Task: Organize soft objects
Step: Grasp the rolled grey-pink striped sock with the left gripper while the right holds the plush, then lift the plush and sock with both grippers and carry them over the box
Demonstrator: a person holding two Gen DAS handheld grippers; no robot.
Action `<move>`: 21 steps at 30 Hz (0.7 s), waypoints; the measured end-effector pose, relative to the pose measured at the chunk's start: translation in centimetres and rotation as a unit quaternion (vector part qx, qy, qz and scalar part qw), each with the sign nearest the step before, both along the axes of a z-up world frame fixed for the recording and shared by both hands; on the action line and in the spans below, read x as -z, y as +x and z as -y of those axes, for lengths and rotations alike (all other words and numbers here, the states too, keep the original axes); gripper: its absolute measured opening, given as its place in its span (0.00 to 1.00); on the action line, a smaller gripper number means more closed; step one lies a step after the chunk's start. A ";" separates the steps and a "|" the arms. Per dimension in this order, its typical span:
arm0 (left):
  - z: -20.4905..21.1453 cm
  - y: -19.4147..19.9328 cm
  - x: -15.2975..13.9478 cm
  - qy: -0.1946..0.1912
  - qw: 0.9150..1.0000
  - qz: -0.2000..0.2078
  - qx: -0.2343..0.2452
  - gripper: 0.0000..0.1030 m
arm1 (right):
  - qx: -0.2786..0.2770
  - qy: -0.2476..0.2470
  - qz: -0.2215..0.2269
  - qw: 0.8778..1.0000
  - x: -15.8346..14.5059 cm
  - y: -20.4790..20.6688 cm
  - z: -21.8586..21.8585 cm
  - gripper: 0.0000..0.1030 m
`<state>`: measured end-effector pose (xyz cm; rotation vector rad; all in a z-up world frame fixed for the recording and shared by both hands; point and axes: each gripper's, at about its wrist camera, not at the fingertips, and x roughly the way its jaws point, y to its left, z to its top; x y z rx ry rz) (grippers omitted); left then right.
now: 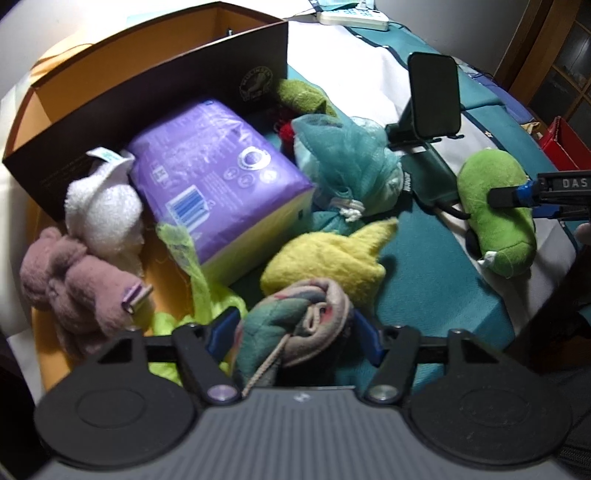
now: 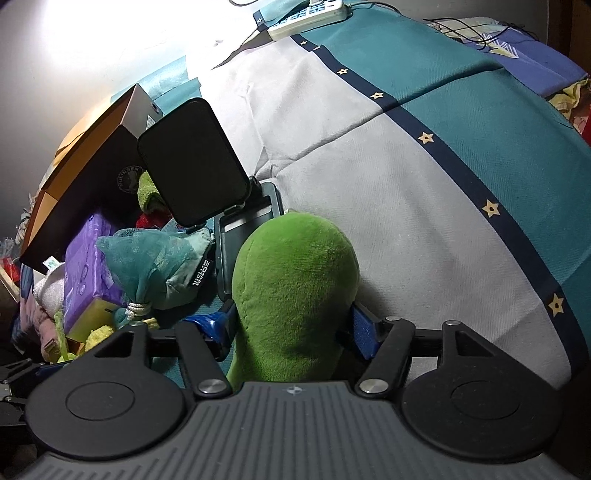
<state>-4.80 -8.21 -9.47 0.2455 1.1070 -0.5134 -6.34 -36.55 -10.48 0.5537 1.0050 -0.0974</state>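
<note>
My left gripper [image 1: 293, 332] is shut on a rolled multicolour fleece cloth [image 1: 295, 310], its blue pads pressing both sides. Just beyond lie a yellow plush [image 1: 332, 258], a teal mesh pouf [image 1: 343, 158], a purple pack [image 1: 221, 166], a white towel [image 1: 103, 210] and a pink plush [image 1: 74, 288]. My right gripper [image 2: 295, 328] stands open around a green plush [image 2: 295, 280] on the bedspread, with the left pad at its side and a small gap at the right pad. In the left wrist view the green plush [image 1: 495, 221] lies at the right under one finger [image 1: 506, 195] of that gripper.
A brown box with an orange inside [image 1: 147, 81] stands at the back left. A phone on a stand [image 1: 436, 92] rises between the pile and the green plush. A power strip [image 2: 306, 16] lies at the far edge of the teal and white bedspread [image 2: 406, 166]. A red box [image 1: 565, 144] is at the right.
</note>
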 end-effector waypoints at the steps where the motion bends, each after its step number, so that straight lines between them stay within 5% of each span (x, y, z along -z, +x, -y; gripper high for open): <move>1: -0.1 0.1 0.0 0.000 1.000 -0.001 -0.004 0.57 | -0.001 0.002 0.001 1.000 -0.1 -0.1 0.1 0.44; 9: -1.0 -0.2 -0.8 -0.002 1.000 0.003 -0.024 0.54 | -0.008 0.006 0.014 1.000 -1.5 -0.7 1.1 0.42; 21: -2.2 -0.2 -7.2 -0.067 0.996 0.041 -0.050 0.53 | -0.008 -0.007 0.075 0.997 -6.6 0.3 3.8 0.42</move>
